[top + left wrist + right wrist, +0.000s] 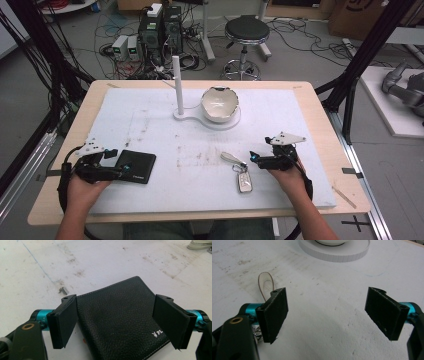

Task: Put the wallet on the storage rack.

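On top of the wooden table (pixel 320 125) lies a white foam board (pixel 150 120) that covers nearly all of it, stained here and there with brownish marks. Toward the far edge of the board, about midway along it, stands a white stand (pixel 178 85) with an upright post, and on its round base sits a white bowl (pixel 219 104) tipped onto its side (its opening faces the near edge).

Near the left end of the board's near edge lies a black leather wallet (pixel 136 166), flat and closed. The left gripper (pixel 121 170), held in the person's left hand (pixel 82 192), reaches over the wallet's left edge; in the left gripper view its jaws stand wide apart with the wallet (pixel 117 320) between them, the pads (pixel 63 320) not pressing on the leather.

Right of the middle, close to the near edge, lies a car key (pixel 244 182) with a pale loop strap (pixel 231 159) pointing away toward the bowl. The right gripper (pixel 254 158), held in the right hand (pixel 287 175), sits just beside the key on its right, jaws apart and clamped on nothing; in the right gripper view the strap (pixel 265 285) shows behind the left pad (pixel 275 313).
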`<state>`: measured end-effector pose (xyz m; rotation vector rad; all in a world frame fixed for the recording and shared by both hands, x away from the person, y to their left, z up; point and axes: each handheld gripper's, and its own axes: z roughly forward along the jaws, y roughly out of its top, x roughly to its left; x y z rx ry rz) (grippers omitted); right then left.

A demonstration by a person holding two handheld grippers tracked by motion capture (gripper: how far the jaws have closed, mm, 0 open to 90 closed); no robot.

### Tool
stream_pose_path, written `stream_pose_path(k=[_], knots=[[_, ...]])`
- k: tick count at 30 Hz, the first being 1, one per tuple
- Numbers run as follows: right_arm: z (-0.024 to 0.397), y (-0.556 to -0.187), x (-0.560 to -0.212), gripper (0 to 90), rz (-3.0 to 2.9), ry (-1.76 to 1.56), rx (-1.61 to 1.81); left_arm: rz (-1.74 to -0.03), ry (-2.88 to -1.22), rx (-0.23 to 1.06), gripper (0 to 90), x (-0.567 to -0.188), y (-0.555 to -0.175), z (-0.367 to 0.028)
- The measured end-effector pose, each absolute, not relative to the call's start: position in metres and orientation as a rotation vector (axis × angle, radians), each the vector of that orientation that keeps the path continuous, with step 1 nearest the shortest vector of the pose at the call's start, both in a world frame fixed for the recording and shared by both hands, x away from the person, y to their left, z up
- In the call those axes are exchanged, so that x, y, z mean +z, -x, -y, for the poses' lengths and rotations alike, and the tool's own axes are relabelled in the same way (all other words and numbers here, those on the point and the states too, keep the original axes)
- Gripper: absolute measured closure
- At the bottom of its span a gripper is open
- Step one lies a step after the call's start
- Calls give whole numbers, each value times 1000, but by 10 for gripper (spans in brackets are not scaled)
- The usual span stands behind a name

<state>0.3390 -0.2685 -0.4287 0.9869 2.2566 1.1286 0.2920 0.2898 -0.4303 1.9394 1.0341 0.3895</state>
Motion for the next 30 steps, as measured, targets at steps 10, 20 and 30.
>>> stream_pose_path(k=[10, 20, 30], knots=[[268, -339, -429, 188, -2264, -973, 1120, -1094, -1967, 350, 207, -440, -295, -296], [266, -338, -430, 188, -2272, -963, 1102, -1125, -1989, 295, 202, -451, -298, -300], [263, -335, -428, 188, -2264, -924, 1088, -1127, -2018, 262, 343, -446, -297, -297]])
